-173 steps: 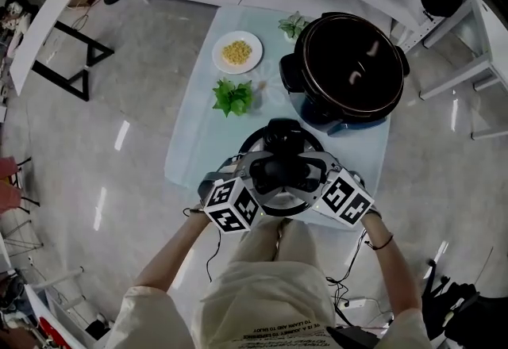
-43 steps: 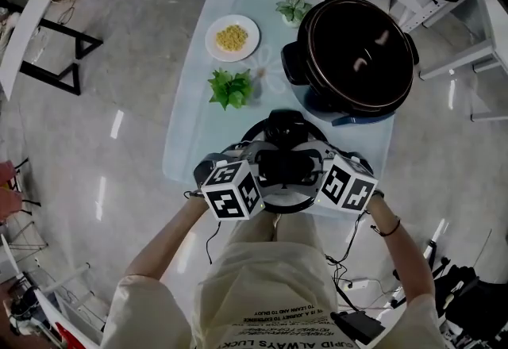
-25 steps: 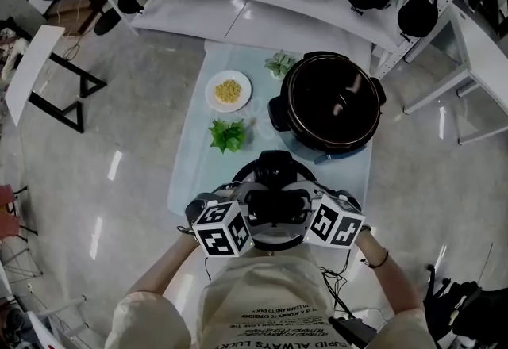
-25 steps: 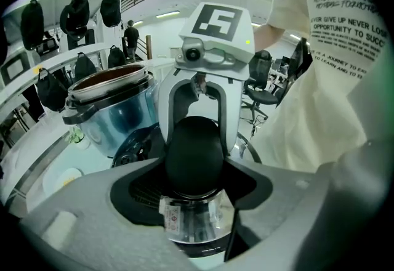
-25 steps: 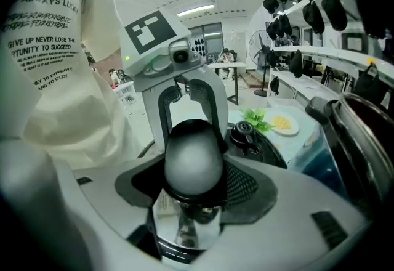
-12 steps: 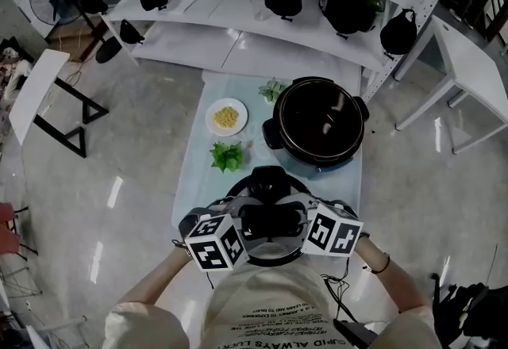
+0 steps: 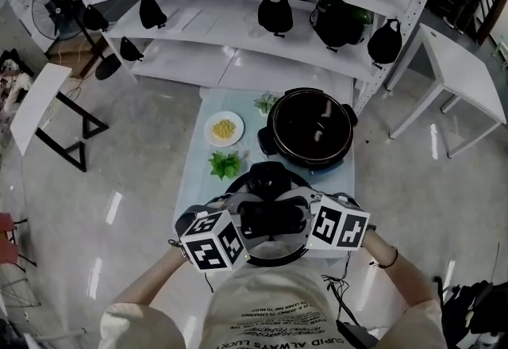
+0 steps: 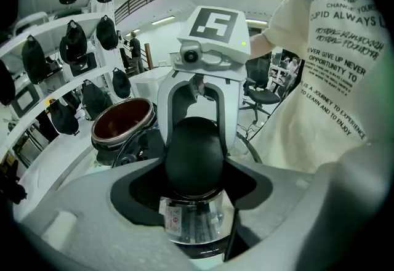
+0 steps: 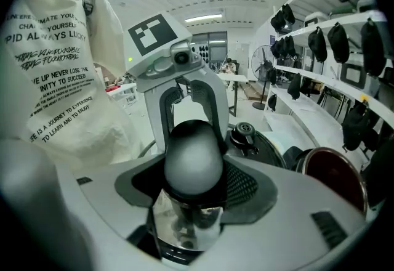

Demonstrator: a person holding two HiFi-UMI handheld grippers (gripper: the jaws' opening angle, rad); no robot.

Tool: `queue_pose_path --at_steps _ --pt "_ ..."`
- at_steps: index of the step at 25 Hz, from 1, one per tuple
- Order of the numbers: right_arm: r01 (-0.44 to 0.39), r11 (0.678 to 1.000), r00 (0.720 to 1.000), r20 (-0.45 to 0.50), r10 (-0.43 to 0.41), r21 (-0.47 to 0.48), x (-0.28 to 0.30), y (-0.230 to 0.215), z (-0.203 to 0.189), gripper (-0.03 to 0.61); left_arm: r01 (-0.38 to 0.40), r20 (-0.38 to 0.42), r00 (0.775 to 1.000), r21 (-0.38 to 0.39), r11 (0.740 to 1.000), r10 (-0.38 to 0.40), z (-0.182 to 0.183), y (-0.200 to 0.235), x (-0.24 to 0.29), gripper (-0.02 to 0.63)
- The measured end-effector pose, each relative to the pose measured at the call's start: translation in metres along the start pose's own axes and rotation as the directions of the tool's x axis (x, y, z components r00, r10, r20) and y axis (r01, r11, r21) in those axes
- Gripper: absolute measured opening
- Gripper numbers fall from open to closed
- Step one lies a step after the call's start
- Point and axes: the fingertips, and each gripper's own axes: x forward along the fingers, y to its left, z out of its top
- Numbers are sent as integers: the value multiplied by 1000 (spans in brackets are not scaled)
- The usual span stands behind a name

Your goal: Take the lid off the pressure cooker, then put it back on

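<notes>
Together, left claw (image 7: 241, 217) and right claw (image 7: 306, 217) clamp opposite ends of the lid handle (image 7: 274, 218), off the cooker (image 7: 308, 129).

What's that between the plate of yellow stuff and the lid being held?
A bunch of green leaves, lying between the plate and the lid; the head view shows it.

Cream T-shirt (image 7: 270, 300) with dark lettering, dark wristband (image 7: 388, 262); white left gripper (image 8: 194, 165) and right gripper (image 9: 192, 162) bear black-and-white marker cubes (image 7: 212, 240).

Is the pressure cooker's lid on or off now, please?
Off: the left gripper and right gripper hold the lid apart from the open pressure cooker.
</notes>
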Motion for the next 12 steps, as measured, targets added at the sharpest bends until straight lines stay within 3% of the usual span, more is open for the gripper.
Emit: queue_pose_path --at_steps 12 --pt "52 998 999 7 -52 -29 -47 -26 6 278 -32 10 999 62 998 32 47 26 -5 278"
